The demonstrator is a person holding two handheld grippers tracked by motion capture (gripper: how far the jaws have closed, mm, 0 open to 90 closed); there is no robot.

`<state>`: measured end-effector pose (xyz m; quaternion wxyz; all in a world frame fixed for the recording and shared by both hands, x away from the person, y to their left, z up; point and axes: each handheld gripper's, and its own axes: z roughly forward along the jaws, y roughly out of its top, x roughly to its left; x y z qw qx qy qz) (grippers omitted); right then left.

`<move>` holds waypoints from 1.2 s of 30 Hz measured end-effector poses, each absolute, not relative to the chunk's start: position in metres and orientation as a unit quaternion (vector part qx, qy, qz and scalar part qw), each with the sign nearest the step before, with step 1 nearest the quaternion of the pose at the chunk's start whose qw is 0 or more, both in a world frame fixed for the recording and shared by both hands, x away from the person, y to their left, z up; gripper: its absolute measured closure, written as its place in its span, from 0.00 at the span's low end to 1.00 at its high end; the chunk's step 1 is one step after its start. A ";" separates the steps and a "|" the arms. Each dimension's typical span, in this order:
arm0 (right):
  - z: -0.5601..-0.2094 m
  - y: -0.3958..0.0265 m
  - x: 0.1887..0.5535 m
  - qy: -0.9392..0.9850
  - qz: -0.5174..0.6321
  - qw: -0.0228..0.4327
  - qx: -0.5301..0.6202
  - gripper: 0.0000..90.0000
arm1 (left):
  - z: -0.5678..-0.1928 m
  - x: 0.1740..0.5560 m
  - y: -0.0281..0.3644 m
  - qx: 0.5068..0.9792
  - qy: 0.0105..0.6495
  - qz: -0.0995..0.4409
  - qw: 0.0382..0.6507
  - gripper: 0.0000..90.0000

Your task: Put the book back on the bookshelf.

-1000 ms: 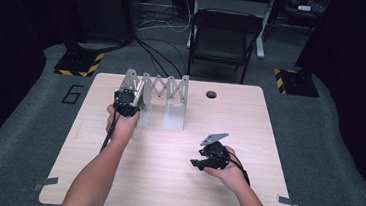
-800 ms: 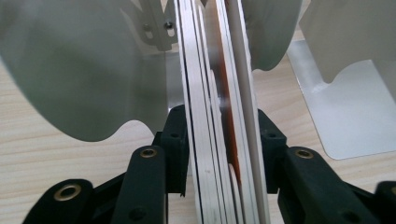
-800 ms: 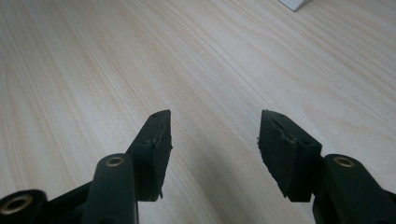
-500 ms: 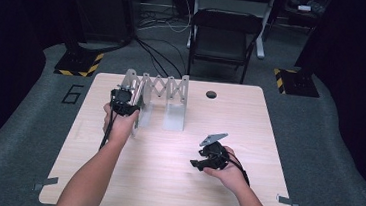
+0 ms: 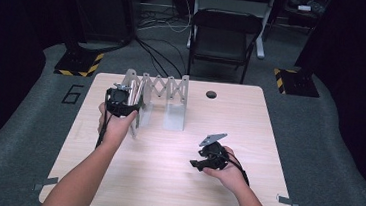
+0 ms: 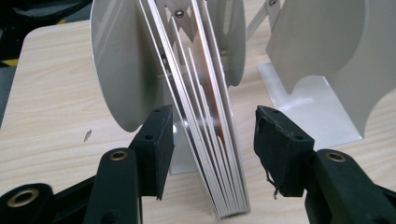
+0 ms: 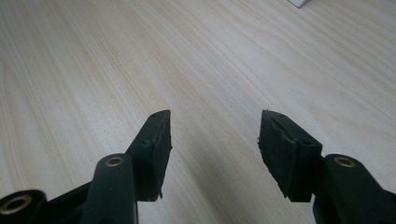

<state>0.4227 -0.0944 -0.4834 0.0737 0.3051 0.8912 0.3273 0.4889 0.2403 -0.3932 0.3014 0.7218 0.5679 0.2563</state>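
A silvery metal accordion rack (image 5: 165, 87) stands at the back of the wooden table (image 5: 164, 181). Its upright plates are joined by a scissor lattice. My left gripper (image 5: 121, 100) is at the rack's left end. In the left gripper view the folded stack of thin plates (image 6: 219, 140) stands between the pads (image 6: 159, 140). The left gripper (image 6: 212, 116) is open, its jaws have just been opening, and a gap shows on the right side. My right gripper (image 5: 197, 162) rests low over the table's right half. It is open (image 7: 212, 119) above bare wood, with nothing between its fingers.
One wider rack plate with an L-shaped foot (image 6: 317, 93) stands apart to the right of the stack. A small dark round spot (image 5: 211, 94) lies near the table's back edge. A black chair (image 5: 225, 31) and cables (image 5: 155, 55) are behind the table.
The left gripper's jaws have spread away from the folded plates, and the left hand has drifted slightly left. The right hand has stayed put.
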 end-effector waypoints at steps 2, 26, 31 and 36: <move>-0.484 -0.095 0.423 0.892 0.329 0.075 0.301 0.49 | -0.393 0.487 0.241 0.725 0.565 0.254 0.302 0.52; -0.485 -0.095 0.424 0.891 0.328 0.075 0.304 0.48 | -0.371 0.440 0.257 0.747 0.512 0.227 0.358 0.51; -0.485 -0.095 0.424 0.891 0.327 0.075 0.305 0.48 | -0.377 0.427 0.258 0.761 0.498 0.214 0.357 0.51; -0.485 -0.095 0.424 0.891 0.328 0.077 0.304 0.48 | -0.382 0.413 0.261 0.777 0.480 0.195 0.359 0.51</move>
